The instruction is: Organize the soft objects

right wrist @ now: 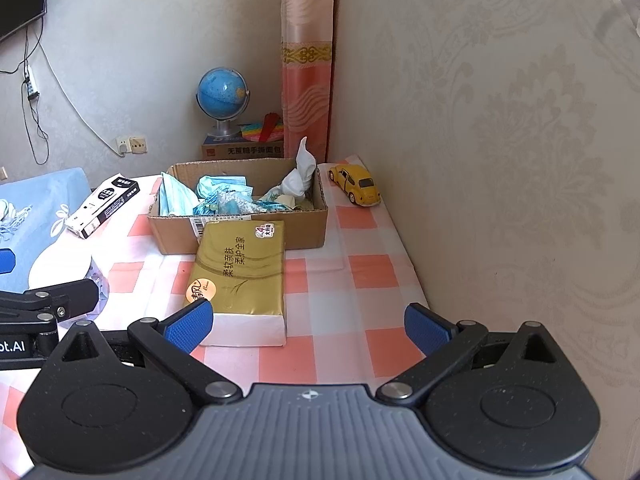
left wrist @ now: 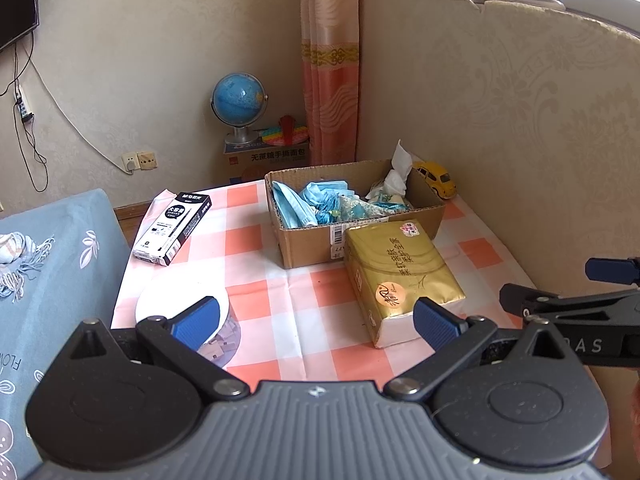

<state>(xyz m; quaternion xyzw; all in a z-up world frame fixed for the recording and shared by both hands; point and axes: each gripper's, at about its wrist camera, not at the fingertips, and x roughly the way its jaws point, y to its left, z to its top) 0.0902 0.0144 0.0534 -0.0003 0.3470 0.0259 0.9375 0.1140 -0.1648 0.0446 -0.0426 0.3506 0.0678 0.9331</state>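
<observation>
While both tools are held low over the orange-and-white checked tablecloth (right wrist: pixel 360 276), nothing is gripped by either. The left gripper (left wrist: pixel 316 322) is spread wide, and the right gripper (right wrist: pixel 308 326) is likewise seen with its blue pads (right wrist: pixel 426 328) well apart. A gold plastic-wrapped tissue pack (right wrist: pixel 240 276) is lain flat, touching the front of the open brown cardboard box (right wrist: pixel 240 236), in which blue face masks (right wrist: pixel 176 200) and crumpled white tissues (right wrist: pixel 300 176) are piled.
</observation>
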